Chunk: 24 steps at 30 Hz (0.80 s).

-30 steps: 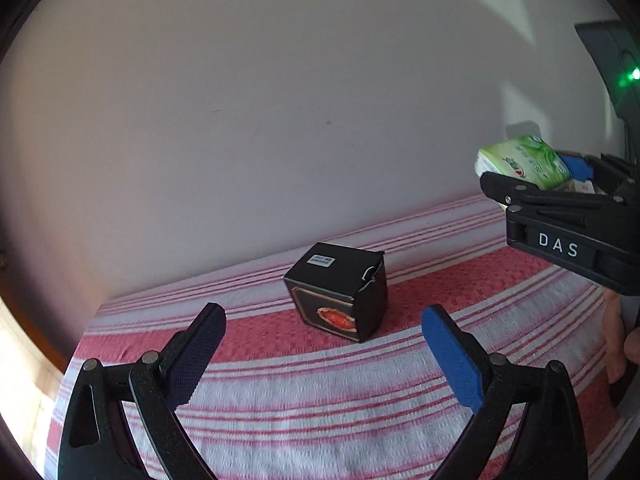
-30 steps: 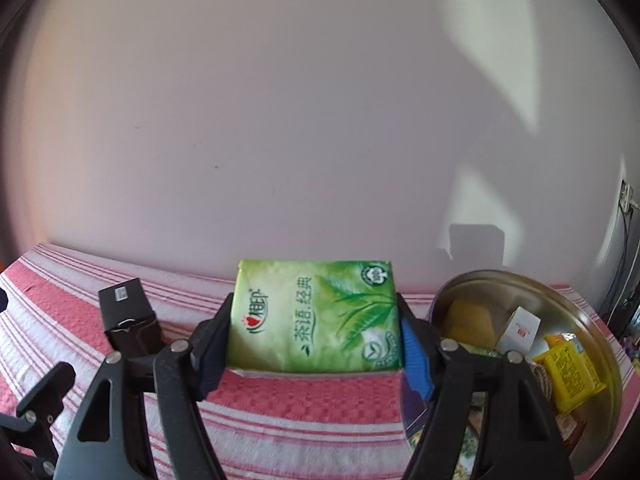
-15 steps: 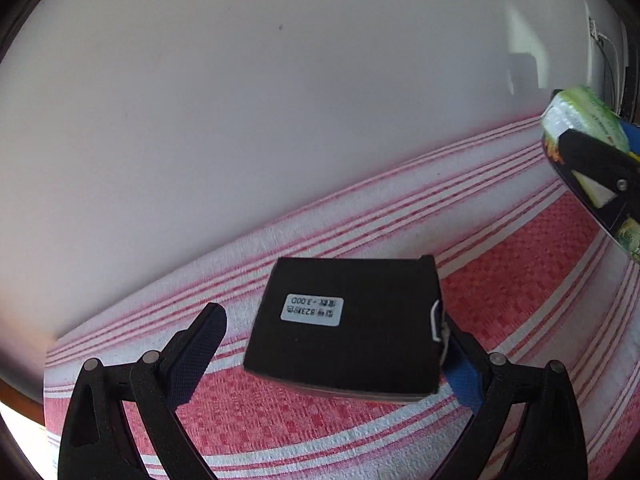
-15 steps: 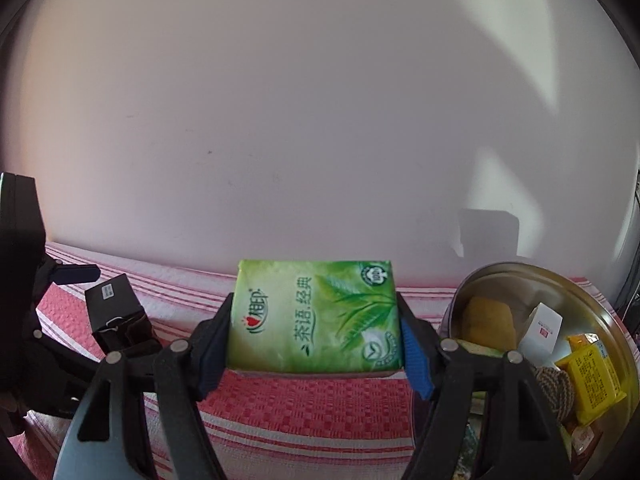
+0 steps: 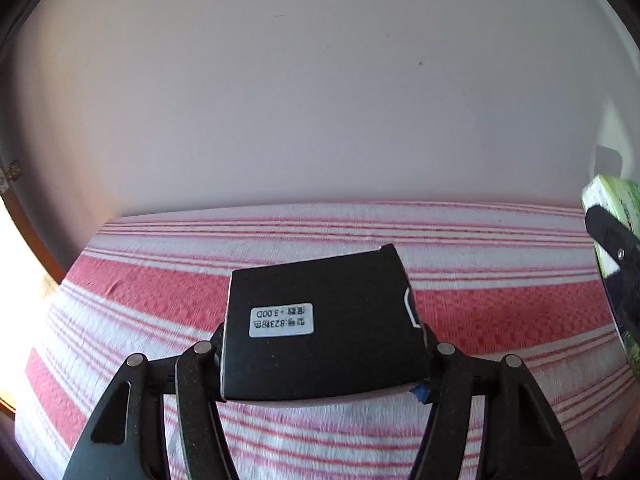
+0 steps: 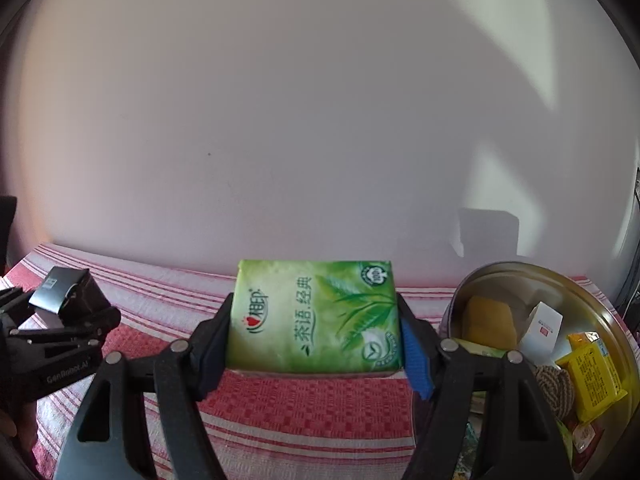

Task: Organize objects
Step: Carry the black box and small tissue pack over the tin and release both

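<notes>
Black matte box with white label, between the fingers of the left hand-held gripper, jaws closing, sides hard against it; red-and-white striped woven cloth on the worktop beneath, bare wall beyond. Right view: green glossy tissue pack clamped flat in the right hand-held gripper; round metal tin of packets just right.
</notes>
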### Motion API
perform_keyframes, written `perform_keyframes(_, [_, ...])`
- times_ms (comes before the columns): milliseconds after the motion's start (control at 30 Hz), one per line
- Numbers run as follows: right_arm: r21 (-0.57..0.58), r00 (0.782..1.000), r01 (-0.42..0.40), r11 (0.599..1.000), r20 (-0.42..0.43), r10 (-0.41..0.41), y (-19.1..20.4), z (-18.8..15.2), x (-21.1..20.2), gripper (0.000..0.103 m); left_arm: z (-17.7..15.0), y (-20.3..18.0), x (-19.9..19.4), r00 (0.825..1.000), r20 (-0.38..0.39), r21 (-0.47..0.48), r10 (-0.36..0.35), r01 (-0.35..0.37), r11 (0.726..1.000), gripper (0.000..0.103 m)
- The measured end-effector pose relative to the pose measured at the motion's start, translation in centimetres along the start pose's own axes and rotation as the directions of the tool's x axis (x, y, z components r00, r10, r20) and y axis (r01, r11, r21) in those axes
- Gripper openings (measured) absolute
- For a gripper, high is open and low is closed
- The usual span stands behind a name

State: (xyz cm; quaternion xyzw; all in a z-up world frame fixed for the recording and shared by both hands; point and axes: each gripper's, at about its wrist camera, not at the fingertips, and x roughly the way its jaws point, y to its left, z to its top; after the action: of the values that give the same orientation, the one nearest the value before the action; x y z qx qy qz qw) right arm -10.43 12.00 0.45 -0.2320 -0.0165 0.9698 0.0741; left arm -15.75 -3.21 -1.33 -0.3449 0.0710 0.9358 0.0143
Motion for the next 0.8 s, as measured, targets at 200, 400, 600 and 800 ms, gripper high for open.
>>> perform_keyframes(200, [0.013, 0.999, -0.005, 1.0, 0.032, 0.004, 0.3, -0.7, -2.2, 0.073, -2.7, -1.1, -4.6, 0.997, 0.043, -0.065, 0.066, -0.063, 0.996, 0.065])
perform_keyframes(400, [-0.005, 0.998, -0.007, 1.0, 0.066, 0.008, 0.1, -2.3, -5.3, 0.073, -4.4, -2.3, -7.3, 0.994, 0.074, -0.1, 0.08, -0.073, 0.992, 0.065])
perform_keyframes(600, [-0.025, 0.996, -0.007, 1.0, 0.089, 0.009, -1.6, -3.8, -8.0, 0.073, -5.5, -4.3, -9.8, 0.99, 0.123, -0.083, 0.068, -0.058, 0.995, 0.065])
perform_keyframes(800, [-0.015, 0.997, -0.004, 1.0, 0.082, 0.005, -2.4, -4.8, -9.5, 0.073, -5.9, -3.9, -10.7, 0.986, 0.149, -0.095, 0.08, -0.066, 0.993, 0.065])
